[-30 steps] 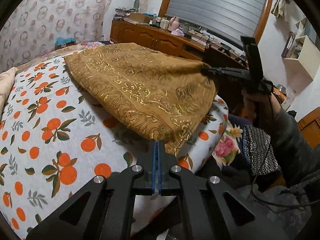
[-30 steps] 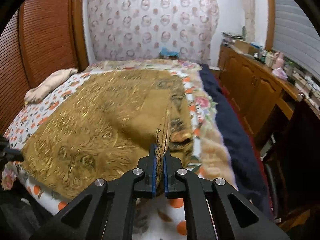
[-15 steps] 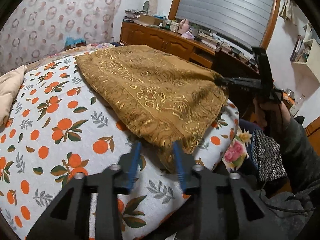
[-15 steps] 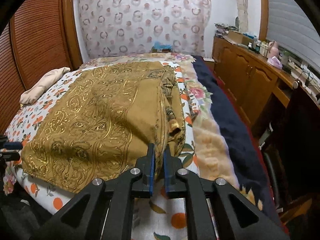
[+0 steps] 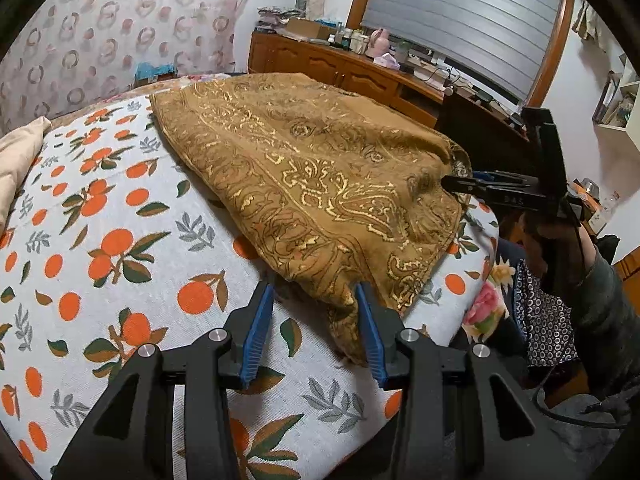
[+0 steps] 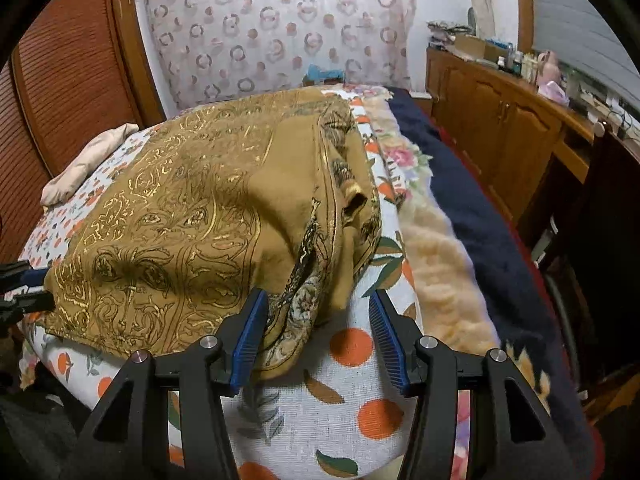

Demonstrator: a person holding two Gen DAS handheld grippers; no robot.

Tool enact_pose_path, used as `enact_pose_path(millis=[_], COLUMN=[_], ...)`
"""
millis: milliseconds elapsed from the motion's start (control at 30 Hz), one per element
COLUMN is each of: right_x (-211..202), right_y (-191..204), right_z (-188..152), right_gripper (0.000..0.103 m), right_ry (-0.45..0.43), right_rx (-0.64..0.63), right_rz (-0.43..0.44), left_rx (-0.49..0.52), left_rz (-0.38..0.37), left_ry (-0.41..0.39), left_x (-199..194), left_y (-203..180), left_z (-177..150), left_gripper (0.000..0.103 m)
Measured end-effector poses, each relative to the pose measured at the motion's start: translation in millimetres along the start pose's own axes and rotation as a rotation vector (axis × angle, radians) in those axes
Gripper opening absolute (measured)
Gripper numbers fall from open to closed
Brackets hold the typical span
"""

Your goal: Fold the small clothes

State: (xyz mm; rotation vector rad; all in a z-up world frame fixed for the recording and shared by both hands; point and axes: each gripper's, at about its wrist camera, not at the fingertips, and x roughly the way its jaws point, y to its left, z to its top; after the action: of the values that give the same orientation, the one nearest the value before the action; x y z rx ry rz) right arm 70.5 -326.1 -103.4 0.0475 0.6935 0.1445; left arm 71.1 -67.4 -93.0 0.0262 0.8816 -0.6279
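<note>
Resting folded on the orange-print bedspread (image 5: pixel 104 216), your gold-patterned cloth (image 5: pixel 320 176) fills the frame's centre. Your left gripper (image 5: pixel 316 328) and right gripper (image 6: pixel 318 332) both stand spread, pinching nothing. One limp corner droops over the bed edge at lower centre; its weight could drag the fold open.

I see an ochre cloth (image 5: pixel 320 176) of soft matt weave with shiny gold print, lying on my bed's matt cotton sheet (image 5: pixel 120 240). Each claw, left (image 5: pixel 316 332) and right (image 6: pixel 320 336), is matt black plastic with ribbed blue pads (image 5: pixel 256 332) and bright metal screws. The cabinets (image 6: pixel 500 120) are glossy wood.
</note>
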Motion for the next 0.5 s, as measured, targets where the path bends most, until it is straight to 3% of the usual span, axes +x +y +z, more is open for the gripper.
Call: enact_pose_path(millis=[267, 367, 500], right_x=[0.8, 1.3, 1.2], right_y=[8.0, 11.4, 10.2], right_z=[-2.3, -3.9, -4.9], right_gripper=[0.054, 0.045, 0.024], right_ry=[-0.012, -0.008, -0.006], right_rx=[-0.021, -0.033, -0.035], right_rz=[0.039, 0.044, 0.049], left_rx=[-0.006, -0.005, -0.006], left_rz=[-0.002, -0.002, -0.005], left_ry=[0.017, 0.016, 0.015], left_x=[6.7, 6.8, 6.6], left_y=[-1.2, -1.3, -1.2], left_z=[-2.7, -2.8, -1.8], left_gripper=[0.044, 0.044, 0.045])
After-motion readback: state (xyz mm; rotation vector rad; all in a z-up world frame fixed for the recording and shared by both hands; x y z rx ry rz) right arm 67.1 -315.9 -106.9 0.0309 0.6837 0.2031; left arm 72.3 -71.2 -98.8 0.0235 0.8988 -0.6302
